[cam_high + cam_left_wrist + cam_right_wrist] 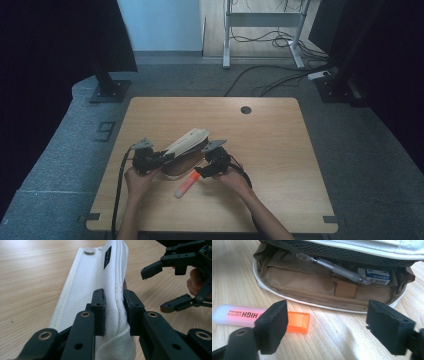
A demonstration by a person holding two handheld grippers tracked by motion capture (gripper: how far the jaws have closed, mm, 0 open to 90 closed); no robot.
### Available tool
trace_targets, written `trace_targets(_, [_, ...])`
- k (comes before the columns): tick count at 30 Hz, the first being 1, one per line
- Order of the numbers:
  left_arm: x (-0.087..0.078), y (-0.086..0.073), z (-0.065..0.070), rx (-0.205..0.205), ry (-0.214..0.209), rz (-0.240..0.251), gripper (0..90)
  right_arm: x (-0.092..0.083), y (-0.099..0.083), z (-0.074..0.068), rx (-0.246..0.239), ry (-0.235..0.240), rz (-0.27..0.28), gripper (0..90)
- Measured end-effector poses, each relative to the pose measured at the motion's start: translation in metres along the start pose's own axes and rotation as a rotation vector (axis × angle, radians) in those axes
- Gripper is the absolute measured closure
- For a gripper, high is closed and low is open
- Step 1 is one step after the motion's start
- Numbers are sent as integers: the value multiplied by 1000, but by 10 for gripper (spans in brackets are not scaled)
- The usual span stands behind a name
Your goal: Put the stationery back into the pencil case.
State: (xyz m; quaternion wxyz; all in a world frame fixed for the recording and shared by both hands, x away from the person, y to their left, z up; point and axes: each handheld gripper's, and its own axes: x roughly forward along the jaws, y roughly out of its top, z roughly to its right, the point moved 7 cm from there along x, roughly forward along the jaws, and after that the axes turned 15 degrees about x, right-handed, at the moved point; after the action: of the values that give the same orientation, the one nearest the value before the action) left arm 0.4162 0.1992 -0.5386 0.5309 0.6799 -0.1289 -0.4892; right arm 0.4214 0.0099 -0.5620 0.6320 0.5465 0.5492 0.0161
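Just past my right tongs' near pad, the highlighter (259,315) on the table reads "HIGH LIGHTER", upside down to me. Further ahead, inside the open pouch (312,282), a white eraser (374,276) carries "ERASER" in blue. The pouch's small black tag (107,257) by my left tongs is unreadable.

Lab: desk frame (264,30), floor cables (280,80)

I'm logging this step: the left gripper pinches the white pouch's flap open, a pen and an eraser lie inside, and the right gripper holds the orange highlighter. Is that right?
Not quite. The right gripper holds nothing: in the right gripper view its jaws stand wide apart, and the orange highlighter lies on the table. The left gripper does pinch the white pouch, with pen and eraser inside.
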Motion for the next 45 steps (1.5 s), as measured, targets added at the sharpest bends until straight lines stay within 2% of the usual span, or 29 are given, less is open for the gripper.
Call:
trace_targets(2, [0, 0, 0, 0, 0, 0, 727, 0, 1, -1, -10, -12, 3, 162])
trace_targets(7, [0, 0, 0, 1, 0, -1, 727, 0, 4, -5, 1, -26, 16, 152])
trace_targets(18, [0, 0, 0, 1, -2, -1, 725, 26, -2, -19, -21, -22, -21, 142])
trace_targets(25, [0, 0, 0, 3, -2, -3, 725, 32, -2, -19, -9, -26, -16, 142])
trace_targets(37, [0, 0, 0, 1, -3, -3, 724, 32, -10, -19, -7, -22, -35, 144])
trace_targets(45, [0, 0, 0, 2, -4, -4, 724, 23, -18, -13, -10, -29, -51, 145])
